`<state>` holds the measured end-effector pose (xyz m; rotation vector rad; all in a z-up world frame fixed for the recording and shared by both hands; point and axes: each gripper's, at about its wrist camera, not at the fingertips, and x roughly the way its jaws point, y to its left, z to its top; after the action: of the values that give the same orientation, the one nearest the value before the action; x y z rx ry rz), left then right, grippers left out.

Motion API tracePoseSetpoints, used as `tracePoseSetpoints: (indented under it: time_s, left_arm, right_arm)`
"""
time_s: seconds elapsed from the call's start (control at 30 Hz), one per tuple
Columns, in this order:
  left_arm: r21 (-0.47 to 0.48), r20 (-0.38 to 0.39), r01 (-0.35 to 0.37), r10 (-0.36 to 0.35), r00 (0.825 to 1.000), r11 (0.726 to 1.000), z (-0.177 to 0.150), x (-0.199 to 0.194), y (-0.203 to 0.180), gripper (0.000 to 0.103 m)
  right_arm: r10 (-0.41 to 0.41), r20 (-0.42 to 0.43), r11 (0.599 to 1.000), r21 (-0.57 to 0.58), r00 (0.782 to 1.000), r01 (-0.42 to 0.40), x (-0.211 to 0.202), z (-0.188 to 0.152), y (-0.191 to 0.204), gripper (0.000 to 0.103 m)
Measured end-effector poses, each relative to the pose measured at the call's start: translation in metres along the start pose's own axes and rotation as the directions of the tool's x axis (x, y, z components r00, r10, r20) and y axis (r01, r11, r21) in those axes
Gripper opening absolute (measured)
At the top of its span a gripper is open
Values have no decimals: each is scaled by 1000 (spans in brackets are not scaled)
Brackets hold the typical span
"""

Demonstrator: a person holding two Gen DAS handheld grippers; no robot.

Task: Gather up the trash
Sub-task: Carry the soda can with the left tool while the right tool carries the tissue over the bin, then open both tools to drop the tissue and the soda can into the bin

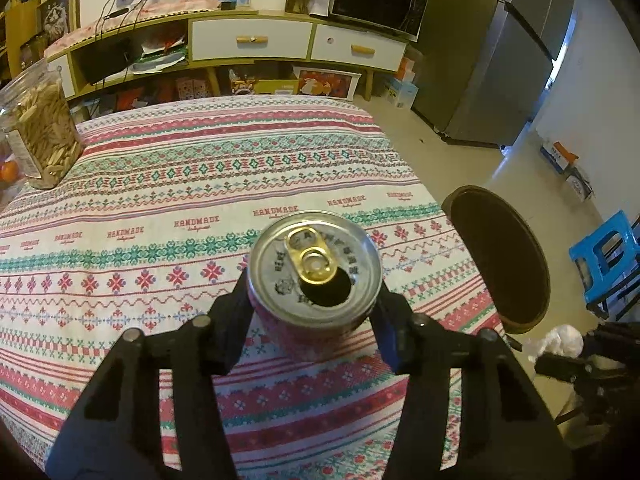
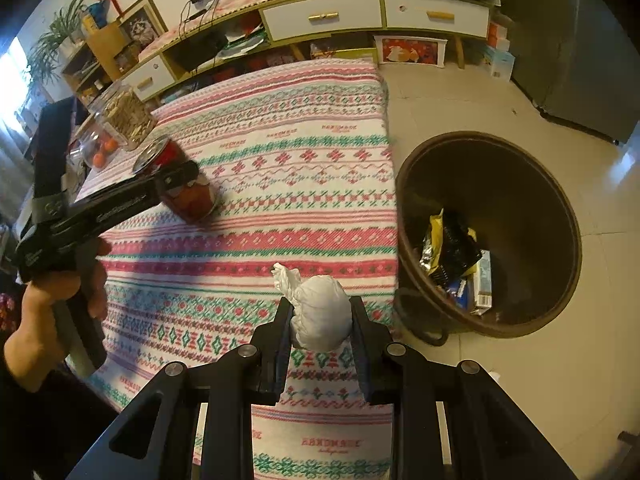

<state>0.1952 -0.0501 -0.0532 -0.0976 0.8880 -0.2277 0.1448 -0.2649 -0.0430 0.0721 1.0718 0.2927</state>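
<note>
My left gripper (image 1: pixel 314 300) is shut on an opened red drink can (image 1: pixel 314 268) with a gold pull tab, held over the patterned tablecloth (image 1: pixel 160 240). The can (image 2: pixel 188 184) and the left gripper (image 2: pixel 176 178) also show in the right wrist view. My right gripper (image 2: pixel 320 312) is shut on a crumpled white tissue ball (image 2: pixel 318 310), held above the table near its right edge. A brown trash bin (image 2: pixel 520 168) stands on the floor right of the table and holds several wrappers (image 2: pixel 452 256). The bin (image 1: pixel 500 256) also shows in the left wrist view.
A clear jar of seeds (image 1: pixel 38 128) stands at the table's far left, with oranges (image 2: pixel 106 150) beside it. A cabinet with drawers (image 1: pixel 252 38) and a microwave (image 1: pixel 378 2) is behind. A fridge (image 1: pixel 504 64) and a blue stool (image 1: pixel 608 256) stand at the right.
</note>
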Motion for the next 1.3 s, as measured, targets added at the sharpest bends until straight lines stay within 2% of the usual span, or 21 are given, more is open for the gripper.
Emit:
tracePoseSetpoints:
  time_s: [0.17,0.33,0.43,0.6,0.73,1.07,1.13,1.17,1.2,1.3]
  left_arm:
    - [6,15,30,-30,999,1000,4,-15,-12,55]
    - [45,26,73,-74,997,996,17,-15,-44,55]
    - [39,17,127,-127,992,991,24,-4,-72,55]
    - [119,1,186,-188,982,975,27,18,-133,55]
    - [156,-36,222,-219,975,963,23,36,-166,55]
    - [174,-112,245,-228,967,954,8,63,-186,55]
    - [173,-123,256,-237,964,951,8,61,-185,58]
    - [178,-118,249,-231,966,952,9,57,-185,65]
    - [184,-111,242,-225,968,953,9,55,-186,79]
    - [199,-60,216,-208,976,956,13,39,-181,85]
  right_arm:
    - [-27,23,999,24,999,26,-5,12,-23,28]
    - [-73,28,993,98,997,70,-6,22,-65,28]
    - [-78,35,984,163,996,71,-11,24,-91,28]
    - [-98,40,968,236,994,86,-18,19,-128,28]
    - [-110,28,956,278,993,98,-19,12,-153,28]
    - [-117,1,927,358,993,109,-18,2,-187,28]
    - [-121,3,926,362,993,112,-19,3,-188,28]
    - [-121,3,925,363,993,112,-18,3,-188,28]
    - [-121,3,925,363,993,112,-18,3,-188,28]
    - [-125,-1,927,356,992,117,-15,3,-186,28]
